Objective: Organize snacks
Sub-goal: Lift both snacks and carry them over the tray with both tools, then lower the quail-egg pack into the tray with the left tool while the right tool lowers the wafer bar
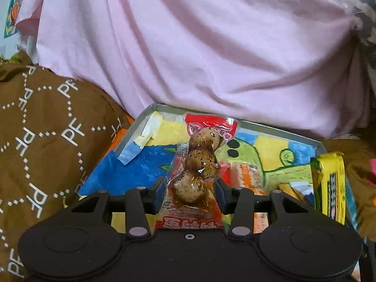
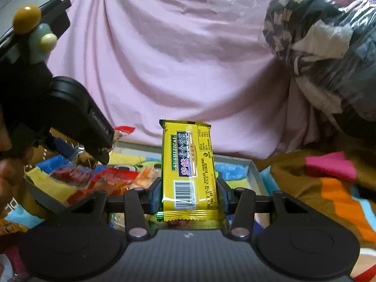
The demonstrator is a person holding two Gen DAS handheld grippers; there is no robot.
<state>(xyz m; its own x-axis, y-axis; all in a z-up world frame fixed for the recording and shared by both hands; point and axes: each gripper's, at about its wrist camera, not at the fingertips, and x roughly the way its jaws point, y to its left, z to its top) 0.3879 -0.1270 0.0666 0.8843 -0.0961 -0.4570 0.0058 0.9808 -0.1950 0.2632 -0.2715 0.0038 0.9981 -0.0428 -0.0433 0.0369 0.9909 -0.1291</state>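
Yellow snack bar (image 2: 189,166) clamped in right tool (image 2: 189,193), above tray (image 2: 255,174)

We count two grippers: the left gripper (image 1: 191,188) and the right gripper (image 2: 189,193), each with two fingers. We see one tray (image 1: 277,130), our landmark. Above the tray we count one egg pack (image 1: 199,164) holding three speckled eggs, and one yellow bar (image 2: 190,166). Inside the tray lie a few more wrappers, mostly red and orange; we cannot count them exactly. Behind the tray we see one pink cloth (image 1: 188,47). Left of the tray is one brown cloth (image 1: 47,129). Right of the tray and behind it sits one plastic bag (image 2: 329,47).
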